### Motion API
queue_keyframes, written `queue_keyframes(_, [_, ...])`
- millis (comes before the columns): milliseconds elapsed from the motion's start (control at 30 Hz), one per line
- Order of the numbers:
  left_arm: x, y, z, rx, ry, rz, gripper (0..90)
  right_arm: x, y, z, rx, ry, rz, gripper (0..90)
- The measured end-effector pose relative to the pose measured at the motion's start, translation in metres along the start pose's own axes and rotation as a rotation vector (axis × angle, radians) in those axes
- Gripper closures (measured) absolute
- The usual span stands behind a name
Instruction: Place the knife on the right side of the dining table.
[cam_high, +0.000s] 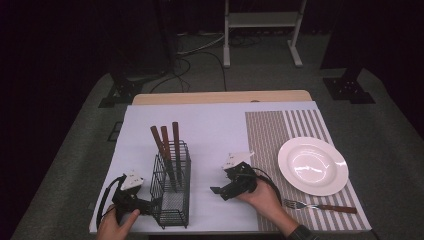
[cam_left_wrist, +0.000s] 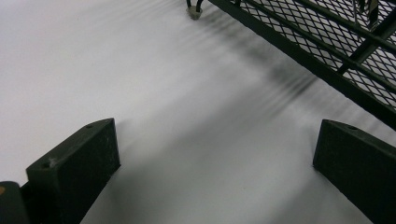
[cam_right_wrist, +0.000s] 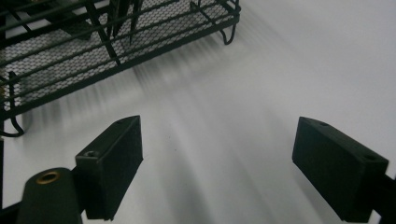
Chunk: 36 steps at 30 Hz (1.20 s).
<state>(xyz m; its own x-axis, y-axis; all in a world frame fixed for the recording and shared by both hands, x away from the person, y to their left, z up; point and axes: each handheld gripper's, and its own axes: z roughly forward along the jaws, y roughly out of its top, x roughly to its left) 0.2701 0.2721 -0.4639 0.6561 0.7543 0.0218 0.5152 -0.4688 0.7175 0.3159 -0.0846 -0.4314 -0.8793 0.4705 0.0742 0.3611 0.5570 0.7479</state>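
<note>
The left gripper (cam_high: 150, 205) is resting with jaws spread and empty, just beside the black wire caddy (cam_high: 172, 187) at the table's near-left. The caddy is holding 3 wooden-handled utensils (cam_high: 167, 145) standing upright; it is probably light and stiff, best gripped by a rim wire. The right gripper (cam_high: 216, 190) is likewise sitting spread and empty. Further right, a white plate (cam_high: 312, 165), looking fragile, is lying bare, a fork (cam_high: 320, 205) before it.
</note>
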Motion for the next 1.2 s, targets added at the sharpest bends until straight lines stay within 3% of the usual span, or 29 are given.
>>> queue_keyframes(333, [0.000, 0.000, 0.000, -0.002, 0.001, -0.002, 0.0, -0.008, 0.020, -0.013, -0.036, 0.004, 0.010, 15.8])
queue_keyframes(833, [0.000, 0.000, 0.000, -0.003, 0.001, -0.001, 0.0, -0.015, 0.046, -0.028, -0.107, 0.027, 0.003, 28.7])
queue_keyframes(1200, [0.000, 0.000, 0.000, 0.000, 0.000, -0.001, 0.0, -0.018, 0.063, -0.033, -0.138, 0.054, 0.051, 28.7])
